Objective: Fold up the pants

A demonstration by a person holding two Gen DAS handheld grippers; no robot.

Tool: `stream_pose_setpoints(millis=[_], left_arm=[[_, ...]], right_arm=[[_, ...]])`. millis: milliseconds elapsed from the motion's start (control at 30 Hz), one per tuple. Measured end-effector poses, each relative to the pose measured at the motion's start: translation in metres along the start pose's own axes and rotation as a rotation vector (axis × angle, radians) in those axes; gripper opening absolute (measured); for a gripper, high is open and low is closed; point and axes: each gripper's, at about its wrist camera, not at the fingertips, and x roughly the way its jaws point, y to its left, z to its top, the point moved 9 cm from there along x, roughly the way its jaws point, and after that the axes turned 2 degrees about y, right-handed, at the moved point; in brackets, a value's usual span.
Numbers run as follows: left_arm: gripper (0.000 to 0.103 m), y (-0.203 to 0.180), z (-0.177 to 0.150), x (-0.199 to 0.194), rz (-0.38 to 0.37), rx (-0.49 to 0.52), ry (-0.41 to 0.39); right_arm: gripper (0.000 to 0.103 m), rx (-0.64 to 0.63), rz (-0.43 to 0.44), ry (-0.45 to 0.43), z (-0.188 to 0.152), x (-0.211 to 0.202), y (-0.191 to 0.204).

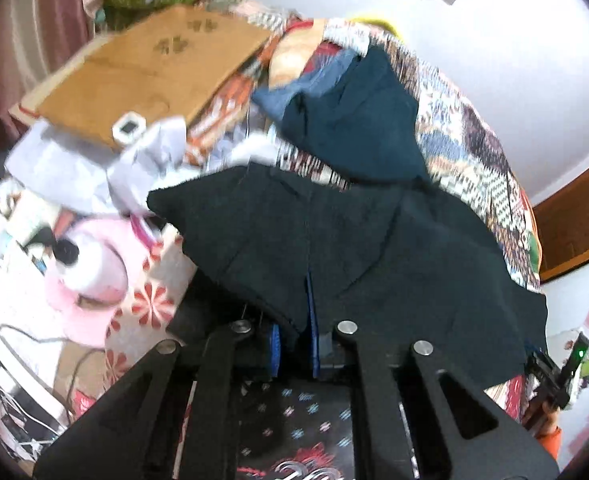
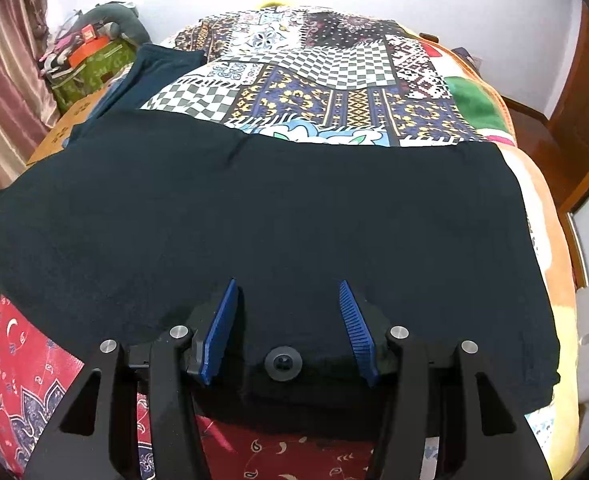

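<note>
Dark pants (image 2: 254, 216) spread across the patchwork bedspread (image 2: 334, 80) on the bed, near edge at the camera side, a second dark garment (image 1: 358, 120) lying further back by the wooden board (image 1: 142, 68). Left hand-held gripper (image 1: 296, 336) clamped tight on a fold of the pants, cloth bunched and lifted between the blue pads (image 1: 309, 320), the rest draping away toward the bed. Right hand-held gripper (image 2: 286, 320) spread wide, blue fingers (image 2: 222, 320) hovering over the near hem with nothing between them; whether touching the cloth, hard to tell. Probably mid-fold, with one corner raised and the matching one not yet taken. To do it well: bring the right fingers down astride the hem edge, catching both layers rather than only the top one, then close firmly before lifting. Keep both grips level and equally far from the centre seam, so the fold line runs straight. Carry the edge over low and slow, avoiding drag on the bedspread and a crooked crease. Risk seemingly in the bunched left grip pulling the fabric askew.
</note>
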Motion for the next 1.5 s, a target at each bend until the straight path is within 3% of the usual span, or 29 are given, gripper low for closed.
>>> stream_pose_setpoints(millis=[133,200,367,433,600,900,1133,1233,1500], left_arm=[[0.012,0.008,-0.035,0.040,0.004,0.004,0.108],[0.018,0.011,-0.050,0.056,0.006,0.009,0.143],[0.037,0.013,-0.050,0.045,0.121,0.103,0.067],[0.050,0.016,-0.047,0.037,0.199,0.151,0.039],[0.058,0.015,-0.031,0.017,0.273,0.217,-0.022],[0.068,-0.026,0.000,0.005,0.245,0.283,-0.103],[0.068,-0.051,-0.014,0.046,0.204,0.316,-0.003],[0.070,-0.054,-0.030,0.061,0.221,0.343,0.029],[0.077,-0.048,-0.028,0.064,0.209,0.307,0.014]], right_arm=[[0.049,0.021,-0.022,0.010,-0.001,-0.003,-0.002],[0.049,0.024,-0.029,0.018,-0.004,-0.008,-0.003],[0.049,0.036,-0.067,0.015,-0.014,-0.027,-0.013],[0.049,0.062,-0.086,0.007,-0.019,-0.036,-0.022],[0.049,0.174,-0.130,-0.014,-0.037,-0.059,-0.059],[0.049,0.304,-0.182,-0.061,-0.055,-0.084,-0.103],[0.049,0.325,-0.147,-0.120,-0.034,-0.077,-0.098],[0.048,0.300,-0.168,-0.097,-0.032,-0.066,-0.096],[0.017,0.258,-0.233,-0.104,-0.032,-0.059,-0.104]])
